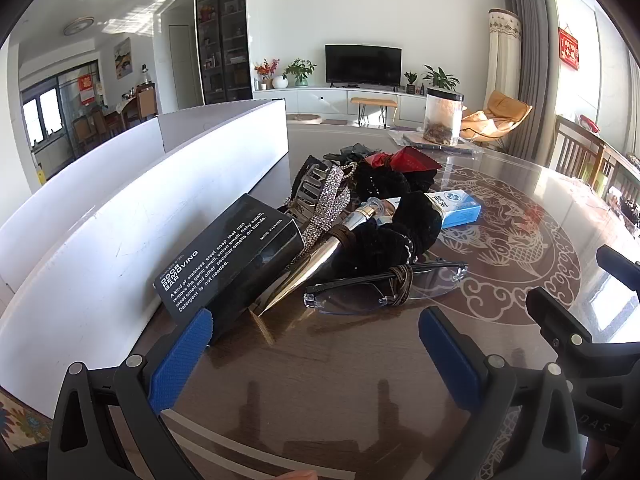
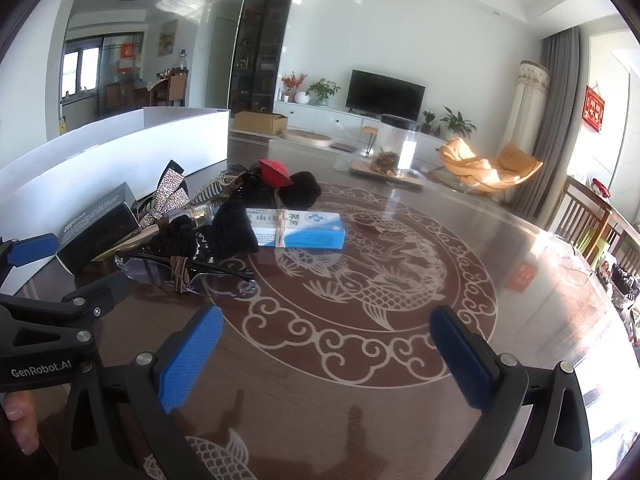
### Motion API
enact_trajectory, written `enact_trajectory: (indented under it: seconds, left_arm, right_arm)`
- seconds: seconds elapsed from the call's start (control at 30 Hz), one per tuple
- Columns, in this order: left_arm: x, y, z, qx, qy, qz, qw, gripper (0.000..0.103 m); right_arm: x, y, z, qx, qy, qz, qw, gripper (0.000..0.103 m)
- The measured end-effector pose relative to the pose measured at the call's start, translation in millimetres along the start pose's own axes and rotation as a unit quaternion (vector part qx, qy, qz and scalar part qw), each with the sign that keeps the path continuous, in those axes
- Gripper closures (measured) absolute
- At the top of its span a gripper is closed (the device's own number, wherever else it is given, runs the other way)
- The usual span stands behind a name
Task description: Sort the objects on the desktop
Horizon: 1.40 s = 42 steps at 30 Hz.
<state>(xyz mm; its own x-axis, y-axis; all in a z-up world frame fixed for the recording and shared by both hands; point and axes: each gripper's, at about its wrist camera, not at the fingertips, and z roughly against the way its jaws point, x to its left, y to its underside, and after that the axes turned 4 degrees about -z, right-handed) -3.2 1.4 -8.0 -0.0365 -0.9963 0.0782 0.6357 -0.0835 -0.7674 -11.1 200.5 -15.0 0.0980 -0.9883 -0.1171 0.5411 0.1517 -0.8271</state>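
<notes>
A heap of small things lies on the patterned glass table (image 1: 500, 240). In it are a black box with white print (image 1: 232, 258), a shiny metal cone-shaped bottle (image 1: 316, 264), rhinestone hair clips (image 1: 332, 200), black velvet scrunchies (image 1: 384, 232), a blue-white carton (image 1: 460, 210) and glasses (image 1: 380, 292) with a brown hair tie around them. My left gripper (image 1: 316, 348) hovers open just in front of the box and glasses, empty. My right gripper (image 2: 324, 352) hangs open over bare table, right of the glasses (image 2: 188, 272) and nearer than the carton (image 2: 296, 232).
A long white open box (image 1: 120, 216) runs along the left of the heap. A clear jar (image 1: 442, 116) on a tray stands at the far side. Wooden chairs (image 2: 588, 216) line the right edge. A hand (image 2: 20, 420) holds the left gripper.
</notes>
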Motion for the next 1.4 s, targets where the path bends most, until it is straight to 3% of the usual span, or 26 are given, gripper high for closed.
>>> enact_trajectory:
  seconds: [1.4]
  left_arm:
    - [1.8, 3.7, -2.0, 0.003, -0.002, 0.003, 1.0, 0.0]
  right_arm:
    - [-1.1, -0.2, -3.1, 0.013, -0.001, -0.002, 1.0, 0.0]
